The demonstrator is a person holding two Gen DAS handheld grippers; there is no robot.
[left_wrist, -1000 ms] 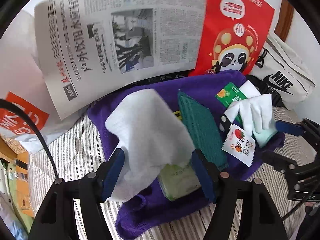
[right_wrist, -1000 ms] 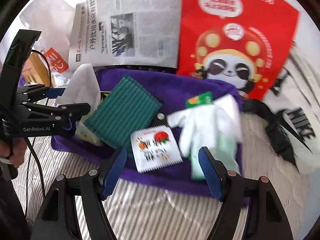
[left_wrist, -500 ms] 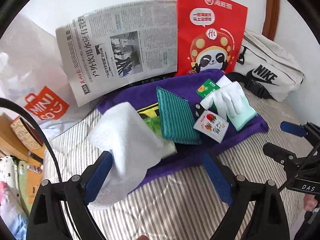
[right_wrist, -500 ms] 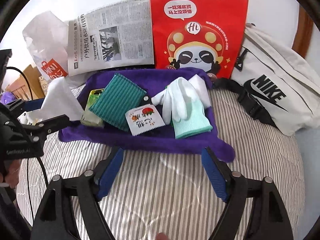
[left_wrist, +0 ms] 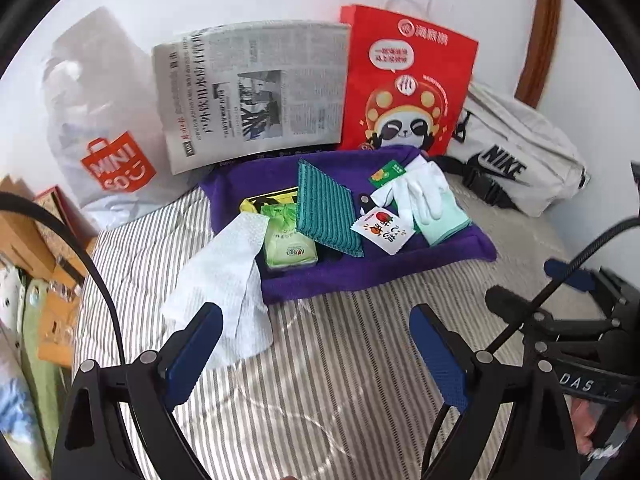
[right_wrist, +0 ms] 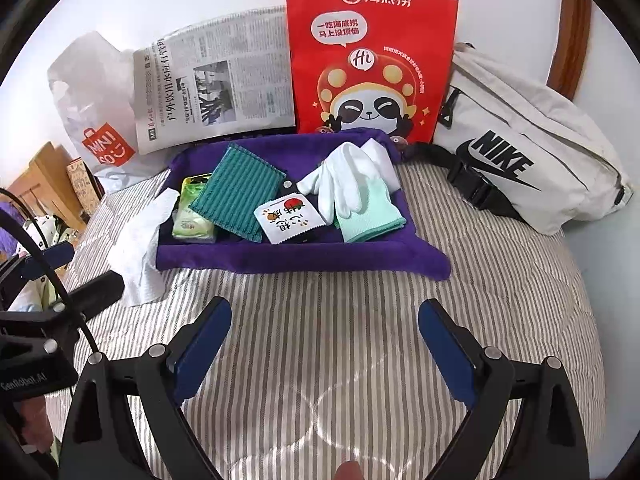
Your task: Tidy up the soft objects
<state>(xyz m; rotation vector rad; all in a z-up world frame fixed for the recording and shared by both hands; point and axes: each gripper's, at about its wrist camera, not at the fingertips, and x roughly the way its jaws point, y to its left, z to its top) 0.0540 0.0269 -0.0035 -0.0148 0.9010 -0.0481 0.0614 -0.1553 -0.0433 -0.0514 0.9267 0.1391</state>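
White tissue sheet (left_wrist: 228, 276) lies crumpled, its upper end draped over the left edge of the purple towel (left_wrist: 372, 268), the rest spilling off onto the striped bedcover (left_wrist: 340, 380). On the towel, from its left edge: green tissue pack (left_wrist: 288, 244), just beside the sheet; teal ribbed cloth (left_wrist: 326, 208), leaning over the pack; small printed sachet (left_wrist: 382, 232); white glove (left_wrist: 420, 192) lying on a mint cloth (left_wrist: 444, 224) near the right edge.

Towel's front edge is bare of items; its front right corner runs out to a point. In front of the towel: open striped bedcover.

Left gripper (left_wrist: 316, 356): jaws spread wide, nothing between them, held over the bedcover in front of the towel; left blue pad just beside the sheet's lower end, contact not clear. Right gripper (right_wrist: 324, 344): jaws wide, empty, over the bedcover, well apart from the towel's front edge.

Behind the towel, against the wall: newspaper (right_wrist: 216, 84), red panda bag (right_wrist: 372, 60), white Miniso bag (right_wrist: 92, 104) to the left. Right of the towel: white Nike bag (right_wrist: 520, 140), black strap (right_wrist: 476, 188) near the towel's back right corner.
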